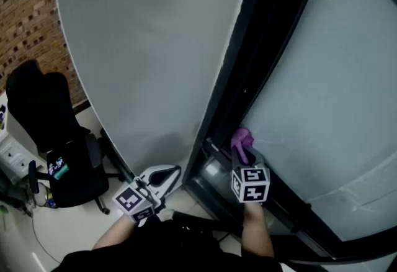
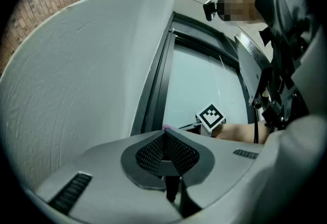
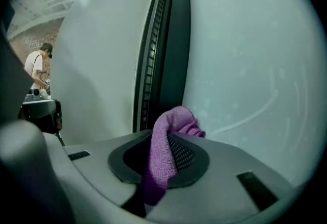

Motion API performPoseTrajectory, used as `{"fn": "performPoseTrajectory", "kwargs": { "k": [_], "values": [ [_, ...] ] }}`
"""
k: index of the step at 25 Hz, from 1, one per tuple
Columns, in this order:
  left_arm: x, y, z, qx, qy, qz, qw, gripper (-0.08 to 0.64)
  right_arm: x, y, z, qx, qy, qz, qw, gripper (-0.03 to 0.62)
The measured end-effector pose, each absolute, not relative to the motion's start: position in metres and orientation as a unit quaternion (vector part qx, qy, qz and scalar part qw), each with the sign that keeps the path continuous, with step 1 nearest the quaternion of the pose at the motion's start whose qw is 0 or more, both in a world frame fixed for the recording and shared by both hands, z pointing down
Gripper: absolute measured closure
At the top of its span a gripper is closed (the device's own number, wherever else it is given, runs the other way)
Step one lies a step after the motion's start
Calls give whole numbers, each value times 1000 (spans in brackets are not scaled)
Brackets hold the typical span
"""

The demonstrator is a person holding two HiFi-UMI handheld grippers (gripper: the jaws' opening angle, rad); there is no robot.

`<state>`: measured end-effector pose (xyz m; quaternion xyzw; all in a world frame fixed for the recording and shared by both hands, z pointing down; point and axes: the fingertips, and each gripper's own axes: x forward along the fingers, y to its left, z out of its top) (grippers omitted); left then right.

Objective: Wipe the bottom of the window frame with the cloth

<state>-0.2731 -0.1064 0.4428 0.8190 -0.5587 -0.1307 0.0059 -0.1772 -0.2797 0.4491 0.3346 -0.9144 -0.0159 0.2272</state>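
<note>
A purple cloth [image 1: 241,138] is pinched in my right gripper [image 1: 243,151], which is held up against the dark window frame [image 1: 260,66] beside the pale glass [image 1: 322,90]. In the right gripper view the cloth [image 3: 166,151] hangs folded between the shut jaws, with the frame [image 3: 163,49] straight ahead and the glass [image 3: 245,64] to its right. My left gripper [image 1: 139,196] is lower and to the left, in front of the grey wall; its jaws are shut with nothing between them [image 2: 166,141]. From the left gripper view I see the right gripper's marker cube [image 2: 210,117].
A grey wall panel [image 1: 149,47] runs left of the frame. A black office chair [image 1: 56,140] stands at the lower left below a brick wall [image 1: 25,10]. A person [image 3: 38,67] stands far off at the left in the right gripper view.
</note>
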Motion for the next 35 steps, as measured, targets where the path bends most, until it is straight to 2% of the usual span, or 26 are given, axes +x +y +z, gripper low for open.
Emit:
{"fn": "performPoseTrajectory", "kwargs": {
  "k": [5,9,23,35],
  "values": [
    [-279,-109,448,822,-555,-127,13,560,-201,-291,470,323,-894,-60,305,528],
    [-275,-108,457,831,-547,-97,15,560,-204,-290,480,321,-880,-82,341,528],
    [-256,-121,462,858,-504,-92,29,560,-198,-283,479,335,-876,-90,336,526],
    [-226,-133,462,881,-459,-99,53,560,-152,-275,473,362,-872,-64,323,526]
  ]
}}
